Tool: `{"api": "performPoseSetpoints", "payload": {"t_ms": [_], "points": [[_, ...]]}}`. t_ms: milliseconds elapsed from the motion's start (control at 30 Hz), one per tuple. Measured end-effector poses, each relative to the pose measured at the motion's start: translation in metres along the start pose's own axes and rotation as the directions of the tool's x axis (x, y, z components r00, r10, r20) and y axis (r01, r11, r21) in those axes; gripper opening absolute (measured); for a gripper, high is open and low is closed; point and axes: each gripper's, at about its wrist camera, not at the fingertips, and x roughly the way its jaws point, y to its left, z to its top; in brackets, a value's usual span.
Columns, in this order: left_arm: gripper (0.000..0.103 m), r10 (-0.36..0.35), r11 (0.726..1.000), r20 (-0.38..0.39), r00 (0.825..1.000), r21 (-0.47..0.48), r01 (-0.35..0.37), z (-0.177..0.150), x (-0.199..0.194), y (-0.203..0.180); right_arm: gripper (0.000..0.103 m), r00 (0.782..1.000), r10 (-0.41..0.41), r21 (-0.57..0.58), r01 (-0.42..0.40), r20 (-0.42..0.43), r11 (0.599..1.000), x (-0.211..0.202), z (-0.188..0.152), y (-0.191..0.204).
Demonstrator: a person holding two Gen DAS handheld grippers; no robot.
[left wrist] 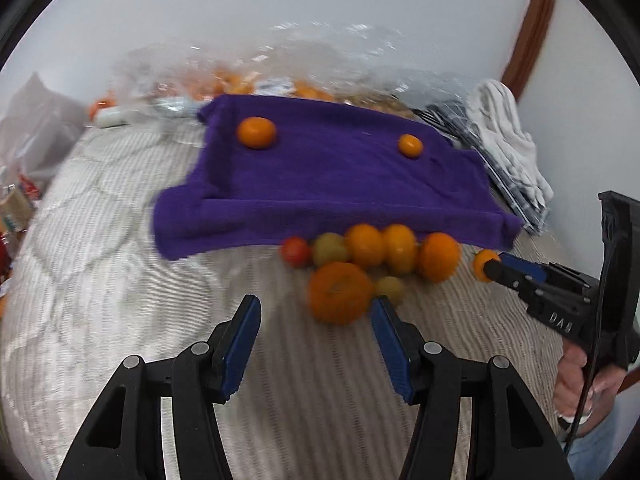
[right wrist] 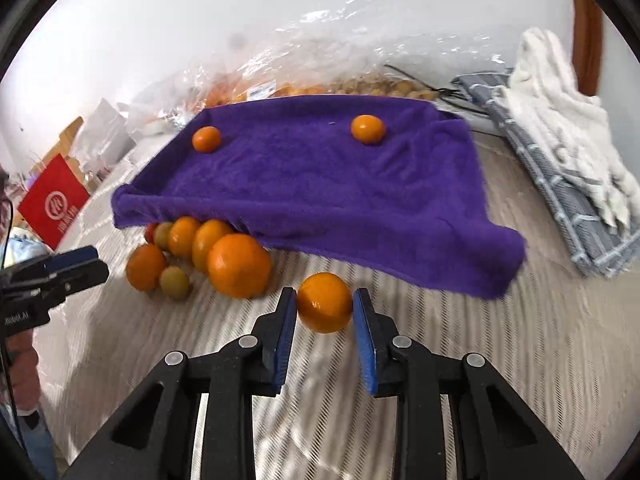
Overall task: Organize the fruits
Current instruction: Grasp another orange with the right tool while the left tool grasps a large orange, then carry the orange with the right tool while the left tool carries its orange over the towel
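Observation:
A purple towel (left wrist: 332, 184) lies on the bed with two oranges on it, one at the left (left wrist: 256, 132) and one at the right (left wrist: 410, 145). A cluster of oranges and small tomatoes (left wrist: 368, 256) sits at the towel's near edge. My left gripper (left wrist: 314, 308) is open and empty, just before a big orange (left wrist: 340, 292). My right gripper (right wrist: 324, 304) is shut on a small orange (right wrist: 325, 302), held in front of the towel (right wrist: 320, 184). It shows in the left wrist view (left wrist: 490, 266) to the right of the cluster (right wrist: 200, 256).
The bed has a striped grey cover (left wrist: 120, 280). Clear plastic bags with more fruit (left wrist: 280, 76) lie behind the towel. Folded white and grey cloths (right wrist: 560, 152) lie at the right. A red bag (right wrist: 52, 204) stands at the left.

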Motion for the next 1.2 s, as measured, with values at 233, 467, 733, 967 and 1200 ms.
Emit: {"api": "performPoseSetpoints", "payload": {"t_ms": [233, 467, 733, 967, 1200], "points": [[0.055, -0.023, 0.999, -0.033, 0.999, -0.034, 0.022, 0.001, 0.028, -0.012, 0.031, 0.999, -0.031, 0.008, 0.031, 0.014, 0.999, 0.002, -0.011, 0.0], [0.04, -0.029, 0.999, -0.038, 0.999, -0.033, 0.028, 0.001, 0.037, -0.013, 0.031, 1.0, -0.024, 0.022, 0.024, 0.01, 0.999, 0.014, -0.016, -0.001], [0.039, -0.051, 0.998, -0.029, 0.998, -0.031, 0.05, -0.001, 0.029, -0.006, 0.031, 0.999, -0.053, 0.025, 0.052, 0.015, 0.998, 0.013, -0.016, 0.002], [0.039, 0.014, 0.999, -0.001, 1.0, -0.048, -0.014, -0.005, 0.011, 0.014, 0.031, 0.995, -0.101, 0.069, 0.099, 0.022, 0.993, 0.003, -0.018, 0.0], [0.039, 0.027, 0.996, 0.017, 0.999, -0.084, -0.026, -0.004, -0.003, 0.031, 0.031, 0.99, -0.133, 0.12, 0.127, 0.049, 0.985, -0.017, -0.015, 0.001]]}}
